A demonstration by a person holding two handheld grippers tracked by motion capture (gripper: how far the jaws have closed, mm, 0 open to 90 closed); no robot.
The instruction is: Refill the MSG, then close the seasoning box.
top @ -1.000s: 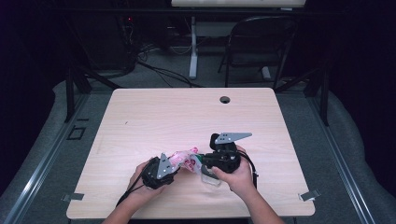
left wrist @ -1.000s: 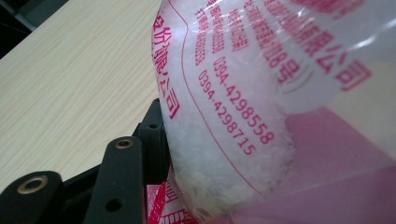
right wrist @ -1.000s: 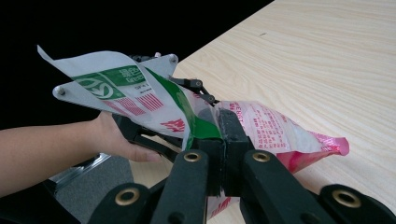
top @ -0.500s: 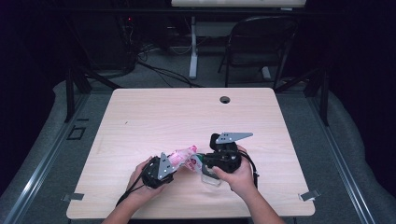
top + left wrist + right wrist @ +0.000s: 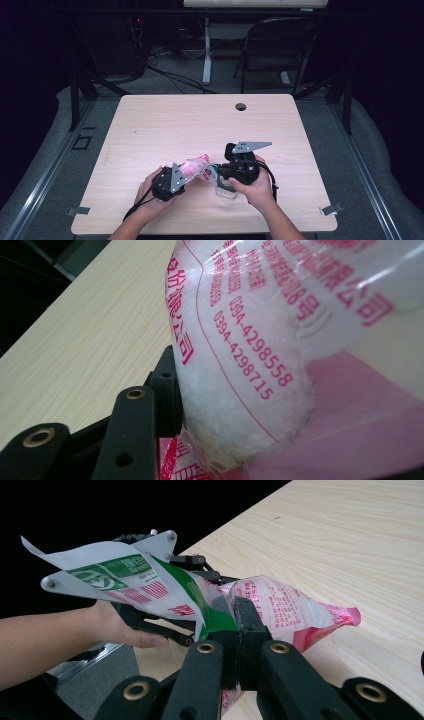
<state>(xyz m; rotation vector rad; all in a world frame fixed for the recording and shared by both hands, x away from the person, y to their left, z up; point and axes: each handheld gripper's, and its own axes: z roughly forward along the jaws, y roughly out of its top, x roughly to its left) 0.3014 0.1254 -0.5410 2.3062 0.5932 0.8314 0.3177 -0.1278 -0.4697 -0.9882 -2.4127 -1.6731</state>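
Both forearms come in over the table's near edge, each hand wrapped round its tool, the two tools facing each other across a pink-and-white plastic bag held just above the wood. The left gripper has its jaws clamped on the bag's bulging body, and the right gripper is closed tight on a green-and-white printed flap at the bag's end. The left gripper view reveals white grains and red printing through the film. A clear thing under the right hand is too hidden to identify.
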